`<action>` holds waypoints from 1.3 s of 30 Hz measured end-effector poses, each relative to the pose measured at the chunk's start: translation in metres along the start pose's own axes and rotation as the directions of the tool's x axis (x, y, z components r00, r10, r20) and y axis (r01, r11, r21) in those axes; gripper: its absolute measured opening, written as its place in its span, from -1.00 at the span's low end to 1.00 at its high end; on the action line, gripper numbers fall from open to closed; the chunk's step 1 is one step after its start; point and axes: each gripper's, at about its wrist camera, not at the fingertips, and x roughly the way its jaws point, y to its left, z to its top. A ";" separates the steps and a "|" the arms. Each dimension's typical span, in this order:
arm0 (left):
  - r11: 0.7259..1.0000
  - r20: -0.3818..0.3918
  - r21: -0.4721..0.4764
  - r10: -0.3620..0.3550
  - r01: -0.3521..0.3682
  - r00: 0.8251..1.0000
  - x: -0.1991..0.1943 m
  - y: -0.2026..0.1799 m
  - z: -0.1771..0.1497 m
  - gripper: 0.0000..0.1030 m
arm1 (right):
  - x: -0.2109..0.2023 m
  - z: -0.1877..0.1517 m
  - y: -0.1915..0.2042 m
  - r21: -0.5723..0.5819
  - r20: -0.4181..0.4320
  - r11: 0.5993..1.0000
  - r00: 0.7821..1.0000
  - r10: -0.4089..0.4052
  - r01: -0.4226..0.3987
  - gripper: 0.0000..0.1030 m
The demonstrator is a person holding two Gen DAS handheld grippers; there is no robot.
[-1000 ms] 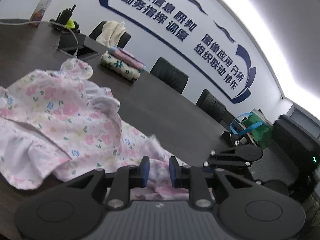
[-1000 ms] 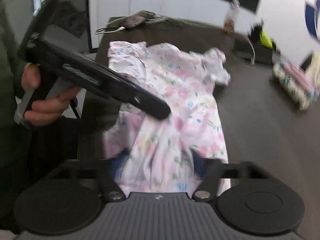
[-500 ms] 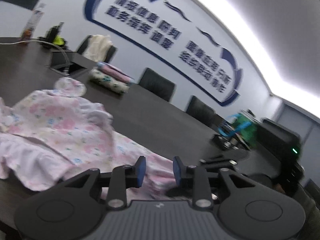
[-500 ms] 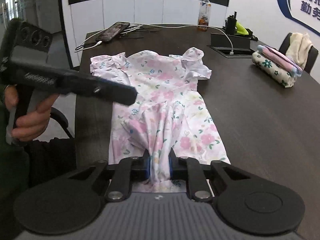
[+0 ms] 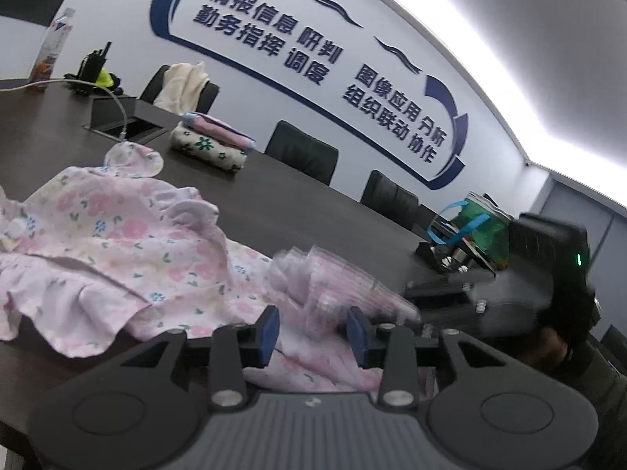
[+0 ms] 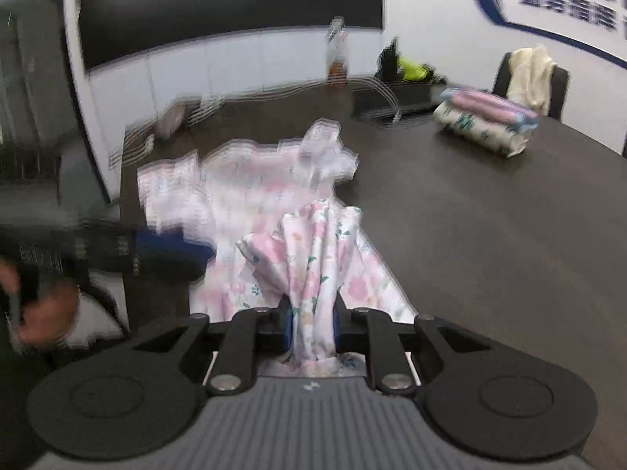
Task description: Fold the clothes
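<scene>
Pink floral cotton dress [image 6: 250,192] lay along the dark wooden desk [image 6: 490,235], long axis running from the right gripper [image 6: 311,323] straight away toward the folded floral bundle [image 6: 484,129] end of the desk. Right jaws were clamped on a bunched hem fold, lifted off the desk. Left gripper [image 5: 312,331] sat at the dress's side edge, jaws apart, blurred hem cloth between them, not pinched as far as I could tell. Right hand was nearer the hem; next move likely carries the hem toward the collar.
</scene>
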 end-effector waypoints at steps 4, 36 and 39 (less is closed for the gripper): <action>0.995 0.039 -0.022 0.096 -0.095 0.995 -0.015 0.009 0.002 -0.27 | -0.004 0.010 0.016 -0.126 -0.006 0.992 1.000 0.008 -0.009 0.10; 0.929 0.007 -0.001 0.371 -0.371 0.929 0.020 0.060 0.086 -0.77 | 0.113 0.099 -0.110 0.346 -0.219 0.788 0.861 -0.459 0.509 -0.95; 0.966 -0.036 0.040 0.256 -0.255 0.966 0.030 0.041 0.075 -0.54 | 0.076 0.073 -0.133 0.474 -0.226 0.690 0.833 -0.505 0.547 -0.73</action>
